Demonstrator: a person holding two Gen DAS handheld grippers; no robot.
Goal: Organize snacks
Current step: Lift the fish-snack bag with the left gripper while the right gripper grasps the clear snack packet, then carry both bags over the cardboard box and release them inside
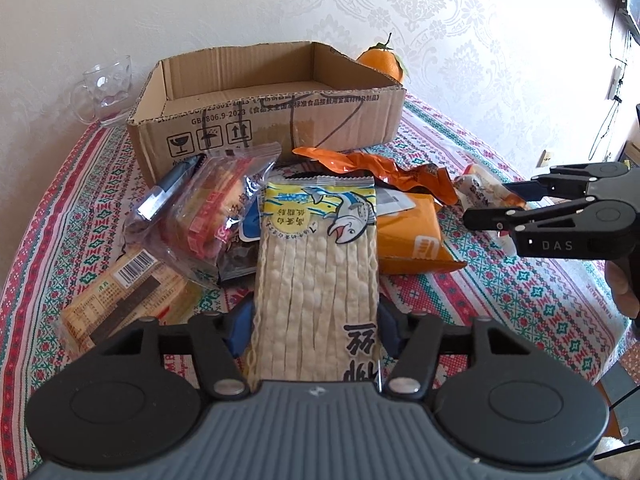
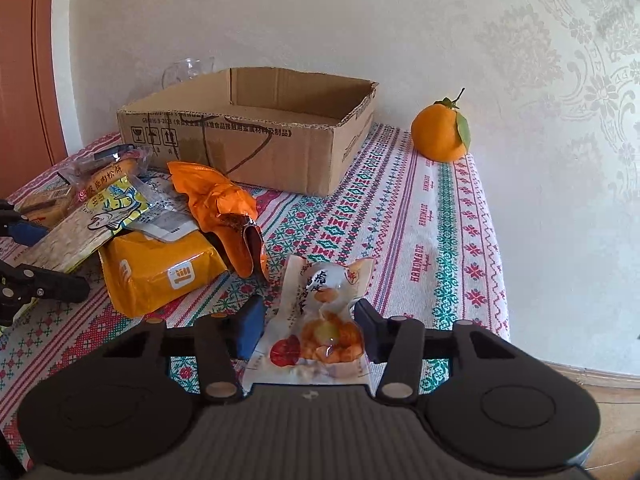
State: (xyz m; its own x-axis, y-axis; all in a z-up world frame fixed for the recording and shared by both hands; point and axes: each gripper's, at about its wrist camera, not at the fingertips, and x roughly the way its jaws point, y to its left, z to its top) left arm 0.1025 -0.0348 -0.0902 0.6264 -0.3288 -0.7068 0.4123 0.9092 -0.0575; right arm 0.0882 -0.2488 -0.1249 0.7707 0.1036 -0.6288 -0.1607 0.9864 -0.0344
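Left to right across the patterned red, green and white woven tablecloth (image 2: 432,216): one clear glass mug (image 1: 105,92) at the back; one open brown cardboard box (image 1: 264,108), seemingly empty; one orange citrus fruit with green leaf (image 2: 440,132) on its right.

In front of the box, a heap of roughly seven snack packets, some overlapping. Left gripper (image 1: 316,332) closed onto the long pale fish-strip packet with yellow and blue printed top (image 1: 320,264), pinched across its width near the lower end, far end resting on the heap. Likely light, fairly stiff, film slippery; a low grip lets it droop.

Right gripper (image 2: 310,332) set around the white pouch showing orange pieces through a clear window (image 2: 320,320), pads close beside it; contact impossible to confirm. Probably soft and squashy; best held at the flat sealed edges.
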